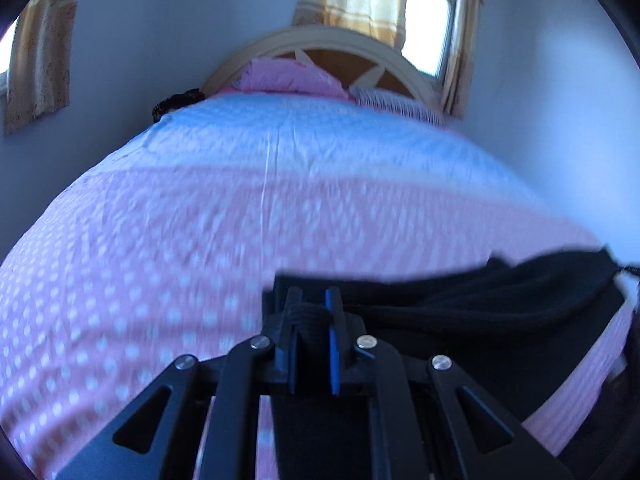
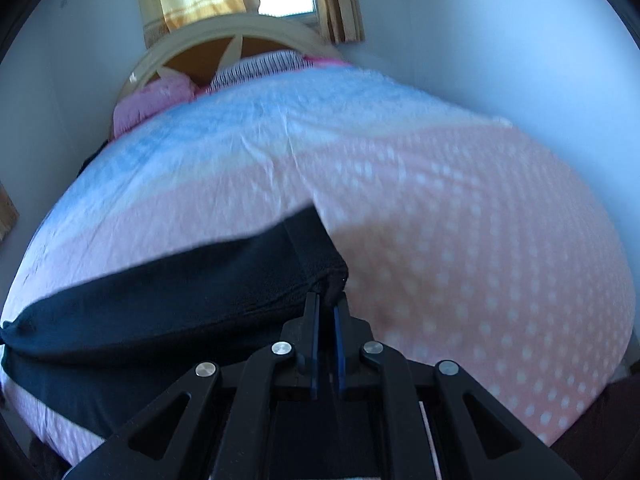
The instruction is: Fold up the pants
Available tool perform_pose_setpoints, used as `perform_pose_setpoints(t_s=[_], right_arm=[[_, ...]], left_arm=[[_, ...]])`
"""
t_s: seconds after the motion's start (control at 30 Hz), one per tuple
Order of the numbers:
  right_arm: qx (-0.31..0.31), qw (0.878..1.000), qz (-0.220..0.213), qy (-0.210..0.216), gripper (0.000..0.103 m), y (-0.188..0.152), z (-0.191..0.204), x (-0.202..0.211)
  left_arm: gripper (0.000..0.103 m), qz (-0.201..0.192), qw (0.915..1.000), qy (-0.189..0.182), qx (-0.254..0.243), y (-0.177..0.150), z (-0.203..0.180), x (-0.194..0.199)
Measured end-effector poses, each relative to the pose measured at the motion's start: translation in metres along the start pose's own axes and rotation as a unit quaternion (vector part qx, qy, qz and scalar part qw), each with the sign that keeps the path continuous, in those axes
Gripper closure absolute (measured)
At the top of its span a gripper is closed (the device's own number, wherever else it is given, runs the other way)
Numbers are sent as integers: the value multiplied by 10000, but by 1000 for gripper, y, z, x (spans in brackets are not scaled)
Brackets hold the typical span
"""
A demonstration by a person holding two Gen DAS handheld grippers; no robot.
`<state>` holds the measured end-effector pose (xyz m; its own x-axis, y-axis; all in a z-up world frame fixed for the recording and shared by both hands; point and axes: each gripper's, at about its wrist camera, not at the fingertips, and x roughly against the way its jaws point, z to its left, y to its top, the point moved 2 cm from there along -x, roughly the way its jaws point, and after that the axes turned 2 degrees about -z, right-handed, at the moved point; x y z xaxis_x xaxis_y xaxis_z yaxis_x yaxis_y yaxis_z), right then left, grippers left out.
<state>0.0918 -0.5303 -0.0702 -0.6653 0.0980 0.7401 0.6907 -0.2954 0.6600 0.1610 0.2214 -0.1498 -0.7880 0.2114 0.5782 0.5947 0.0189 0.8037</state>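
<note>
With the left gripper [image 1: 311,312] and the right gripper [image 2: 326,316] each clamped narrowly on an end of the black pants [image 2: 180,292], stretched above the near edge of the bed [image 2: 460,220], a fold seemed underway, next needing both ends lowered together.

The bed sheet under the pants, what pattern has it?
Pink bed sheet with white dots; clearest in right wrist view.

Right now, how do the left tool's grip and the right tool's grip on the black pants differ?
The left tool has a thick bunch of the black knit pants wedged between its blue-padded fingers; the right tool pinches only a thin corner edge. The left tool's jaws stand wider apart than the right tool's. Both are shut on the same pants above the pink dotted bedspread.
</note>
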Motion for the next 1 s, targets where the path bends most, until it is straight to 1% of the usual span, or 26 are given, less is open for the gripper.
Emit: perform_pose_setpoints(t_s=[0.03,0.07,0.1,0.13,0.17,0.23,0.27,0.3,0.33,0.37,0.4,0.43,0.5,0.53,0.57,0.6,0.63,0.67,0.7,0.77,0.8,0.83,0.9,1.0], right_arm=[[-34,10000,32,3,97,-3,-2,0],[-58,10000,40,9,90,-5,-3,2],[-74,10000,27,-23,86,-5,-3,5],[-74,9999,-37,-133,78,-4,-2,11],[-7,9994,-162,-321,74,-2,0,23],[233,9975,-447,-494,74,3,12,48],[456,9950,-663,-586,74,5,26,65],[589,9934,-775,-614,74,5,35,75],[773,9913,-893,-577,74,5,51,86],[1048,9894,-940,-363,73,3,77,95],[1220,9881,-913,-216,73,1,93,97],[1633,9833,-807,38,72,-7,128,97],[2234,9721,-622,359,72,-23,178,91],[2674,9604,-449,640,72,-39,216,83],[2994,9500,-333,815,72,-52,245,77],[3192,9428,-269,924,72,-62,263,72],[3543,9276,-135,1174,72,-79,296,64],[3790,9159,-29,1322,72,-91,317,58],[4013,9052,42,1397,72,-101,333,52],[4573,8775,50,1444,72,-123,369,41],[4724,8690,62,1470,72,-128,380,36],[4814,8636,77,1493,72,-131,391,31],[4886,8592,219,1498,72,-131,408,13],[4992,8569,220,1264,72,-129,420,-5]], left_arm=[[90,-2,10000,12,-42,-3,-3,1],[90,-85,9999,13,-94,-1,-5,3],[90,-139,9998,14,-136,1,-7,6],[90,-150,9997,26,-182,3,-8,8],[90,-146,9996,33,-225,2,-9,9],[89,-84,9993,54,-352,2,-10,7],[89,-58,9993,54,-369,-1,-9,6],[89,-22,9994,34,-352,-3,-7,4],[89,-14,9995,13,-311,-5,-6,3],[89,-28,9996,-3,-280,-7,-5,3],[89,-50,9997,-26,-243,-7,-4,3],[89,-64,9997,-37,-223,-8,-4,4],[89,-75,9997,-43,-221,-9,-4,4],[89,-70,9997,-44,-217,-8,-4,4],[89,-75,9997,-55,-208,-8,-4,5],[89,-82,9998,-68,-195,-7,-3,5],[89,-86,9997,-78,-193,-7,-2,6],[89,-85,9997,-81,-201,-8,-3,6],[89,-77,9997,-87,-223,-7,-3,6],[89,-102,9995,-91,-277,-6,-4,8],[89,-130,9992,-81,-358,-4,-4,10],[89,-149,9989,-74,-433,-2,-6,11],[89,-163,9985,-108,-504,1,-5,12],[89,-169,9979,-109,-608,6,-6,12]])
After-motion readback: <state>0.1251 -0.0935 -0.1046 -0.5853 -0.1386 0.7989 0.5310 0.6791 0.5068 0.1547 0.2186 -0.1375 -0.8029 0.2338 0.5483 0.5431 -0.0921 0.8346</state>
